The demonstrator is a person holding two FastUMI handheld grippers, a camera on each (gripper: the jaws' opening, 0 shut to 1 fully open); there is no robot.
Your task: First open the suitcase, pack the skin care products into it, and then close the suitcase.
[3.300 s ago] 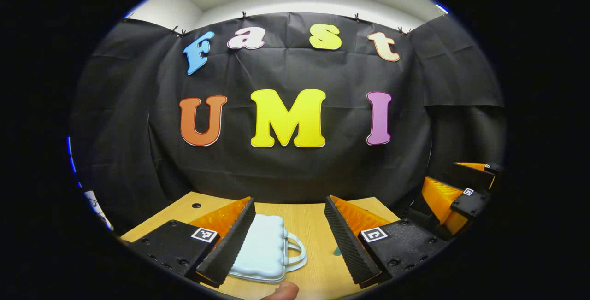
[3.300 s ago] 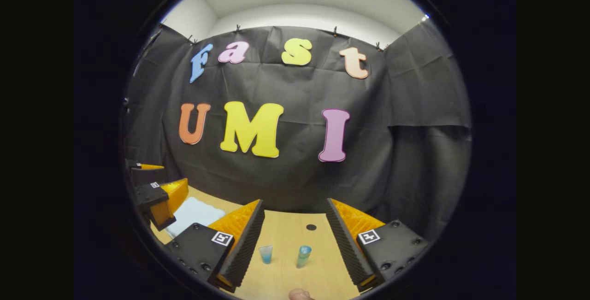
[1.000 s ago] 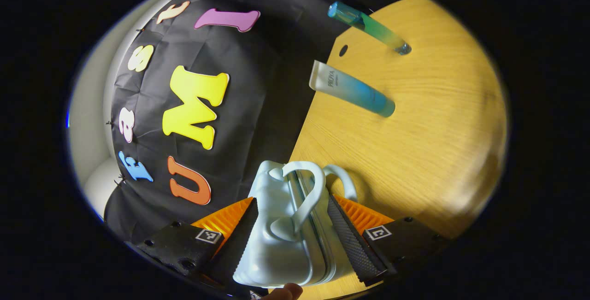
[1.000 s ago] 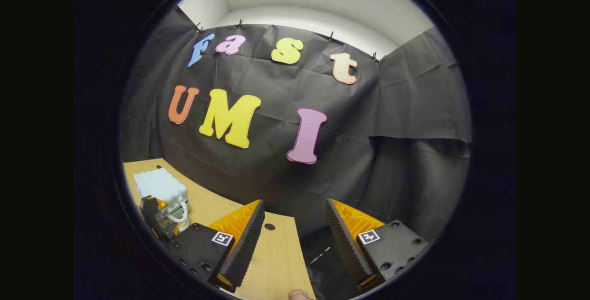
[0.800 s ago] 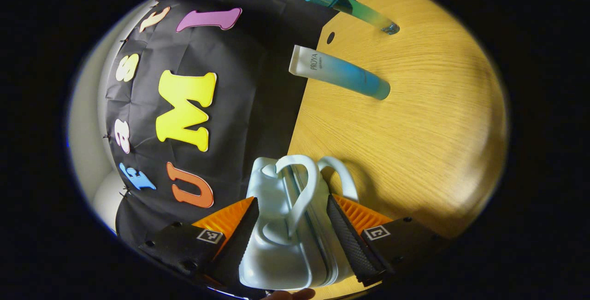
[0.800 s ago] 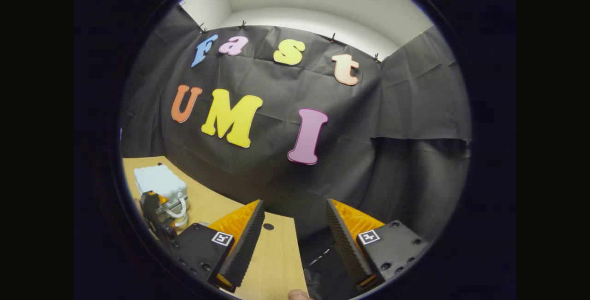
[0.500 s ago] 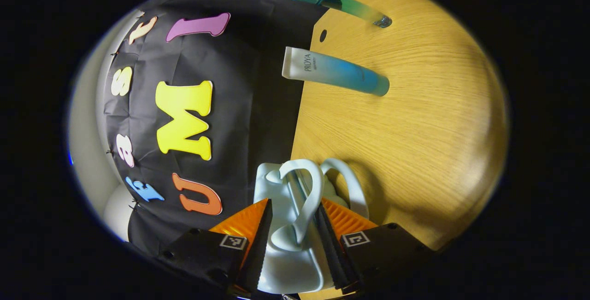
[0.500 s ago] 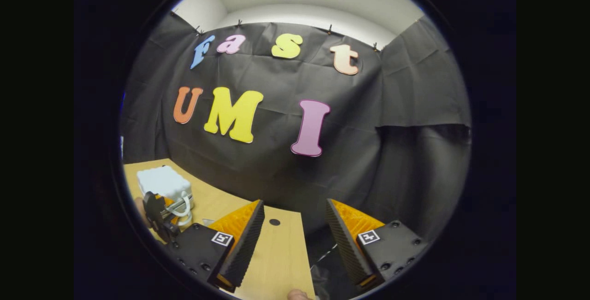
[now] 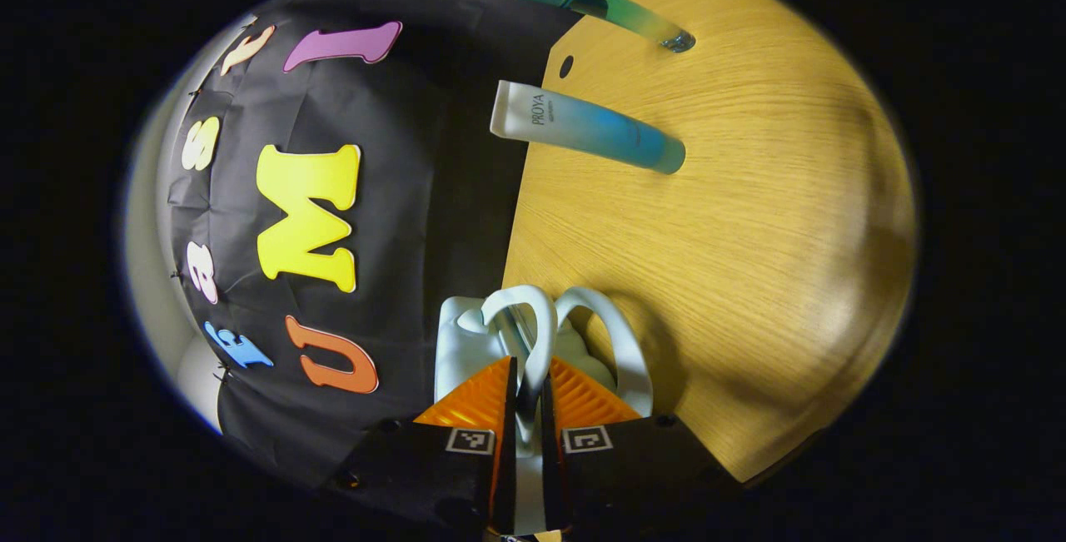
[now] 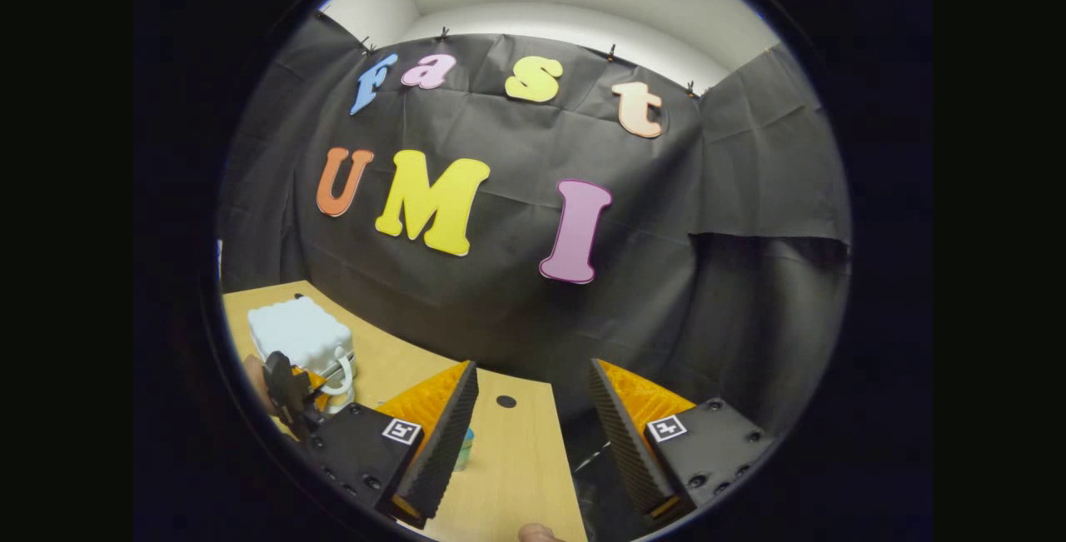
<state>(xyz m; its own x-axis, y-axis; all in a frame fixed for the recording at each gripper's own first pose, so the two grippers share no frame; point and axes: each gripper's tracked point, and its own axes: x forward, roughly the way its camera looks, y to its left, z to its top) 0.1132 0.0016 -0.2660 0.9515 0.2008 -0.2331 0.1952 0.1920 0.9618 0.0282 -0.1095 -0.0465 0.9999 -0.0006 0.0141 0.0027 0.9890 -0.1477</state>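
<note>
Holding one handle (image 9: pixel 533 334) of the suitcase (image 9: pixel 460 342) between my left claw (image 9: pixel 526 409), I have both fingers nearly closed, with the thin white loop pressed between the pads. The second handle (image 9: pixel 620 342) is free, just to the right of my fingers. The case lies on the wooden table (image 9: pixel 749 217) directly in front of this claw, and I cannot tell for sure if the lid has already started to separate.

I judge that the step now is opening the case. To do it well, I should pull this handle away from the other one slowly, along the arc of the hinge, so the small light case does not slide or lift with me. If it lifts, the other claw should press the lower half down.

Further ahead and to the right of this claw, the blue tube (image 9: pixel 587 127) and the green bottle (image 9: pixel 604 7) stand on the table, well apart from the case.

My right claw (image 10: pixel 533 434) is wide apart and holds nothing. From there the case (image 10: pixel 300 334) is far to the left, with the left claw (image 10: pixel 287 392) at it.
</note>
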